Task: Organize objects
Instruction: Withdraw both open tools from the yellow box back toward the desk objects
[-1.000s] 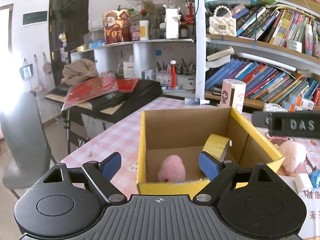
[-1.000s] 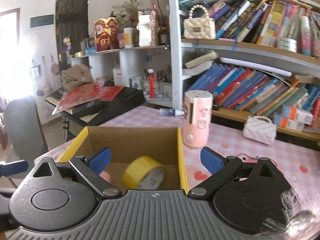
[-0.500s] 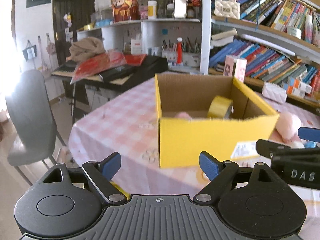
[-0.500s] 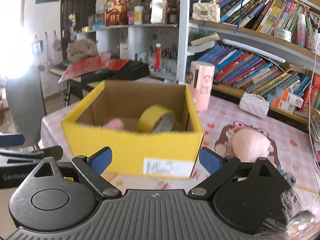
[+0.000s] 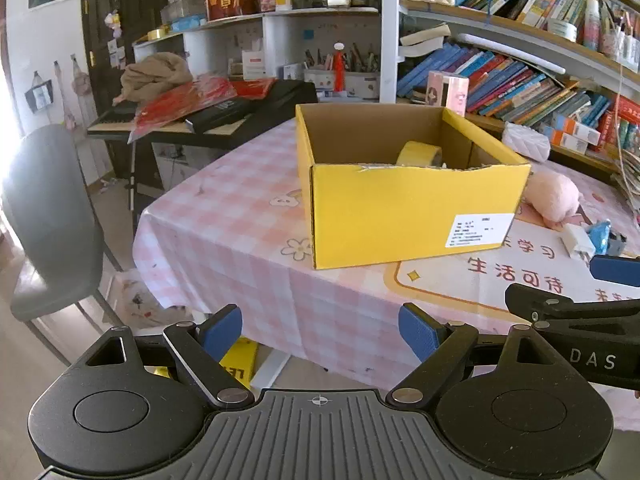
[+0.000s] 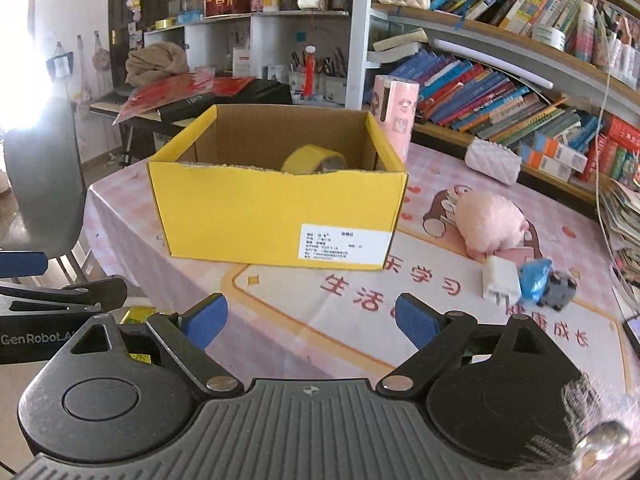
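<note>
Retreating from yellow box [image 6: 276, 216] at 12 o'clock | left gripper [image 5: 320, 332] released, empty | right gripper [image 6: 308, 318] closing, empty | tape roll [image 6: 314, 160] inside; pink plush [image 6: 490, 220] at 2 o'clock likely next.

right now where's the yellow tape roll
The yellow tape roll stands on edge inside the open yellow cardboard box on the pink checked tablecloth, left of the pink plush toy in the right wrist view.

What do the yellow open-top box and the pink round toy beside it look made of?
Yellow open-top box: corrugated cardboard, matte yellow outside, brown inside; its front rim is torn and ragged. Pink round toy: apparently soft plush, with a fuzzy nap and blurred outline.
</note>
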`<state>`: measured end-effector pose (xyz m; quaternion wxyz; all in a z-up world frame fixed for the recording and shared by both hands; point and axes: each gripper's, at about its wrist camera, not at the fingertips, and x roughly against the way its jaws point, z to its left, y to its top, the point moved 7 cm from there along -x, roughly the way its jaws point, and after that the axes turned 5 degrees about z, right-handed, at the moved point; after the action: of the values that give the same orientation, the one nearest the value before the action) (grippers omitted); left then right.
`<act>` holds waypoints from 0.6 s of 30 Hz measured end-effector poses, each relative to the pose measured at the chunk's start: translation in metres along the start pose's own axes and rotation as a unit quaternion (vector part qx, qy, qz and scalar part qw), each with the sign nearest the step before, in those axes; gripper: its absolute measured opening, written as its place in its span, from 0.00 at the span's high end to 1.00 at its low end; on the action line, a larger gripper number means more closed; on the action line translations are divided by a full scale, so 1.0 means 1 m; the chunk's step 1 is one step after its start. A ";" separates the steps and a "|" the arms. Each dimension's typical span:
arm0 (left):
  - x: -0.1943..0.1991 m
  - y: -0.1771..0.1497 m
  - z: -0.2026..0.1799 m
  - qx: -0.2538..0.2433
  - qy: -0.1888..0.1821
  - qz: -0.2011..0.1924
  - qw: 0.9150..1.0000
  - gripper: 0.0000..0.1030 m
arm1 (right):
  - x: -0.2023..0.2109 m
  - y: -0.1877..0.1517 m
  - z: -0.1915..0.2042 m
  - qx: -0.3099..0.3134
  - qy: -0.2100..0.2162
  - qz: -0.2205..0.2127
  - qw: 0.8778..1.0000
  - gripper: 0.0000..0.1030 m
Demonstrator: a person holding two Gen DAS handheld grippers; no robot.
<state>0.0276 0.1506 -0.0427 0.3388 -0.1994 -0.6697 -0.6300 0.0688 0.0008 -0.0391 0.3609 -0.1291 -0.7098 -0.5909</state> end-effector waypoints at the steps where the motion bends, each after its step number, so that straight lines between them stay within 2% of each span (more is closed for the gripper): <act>1: 0.002 -0.001 0.000 -0.002 -0.001 -0.001 1.000 0.15 | 0.002 -0.002 0.000 -0.002 -0.001 0.000 1.000 0.11; 8: 0.010 -0.006 -0.006 -0.014 -0.016 -0.007 1.000 0.15 | 0.016 -0.013 -0.002 -0.016 -0.015 -0.004 1.000 0.11; 18: 0.012 -0.015 -0.038 -0.054 -0.062 -0.001 0.997 0.15 | 0.036 -0.036 -0.027 -0.061 -0.060 0.001 0.996 0.11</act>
<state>0.0165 0.1101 -0.0461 0.2847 -0.2557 -0.6549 -0.6516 0.0313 -0.0432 -0.0406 0.3095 -0.1864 -0.6929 -0.6239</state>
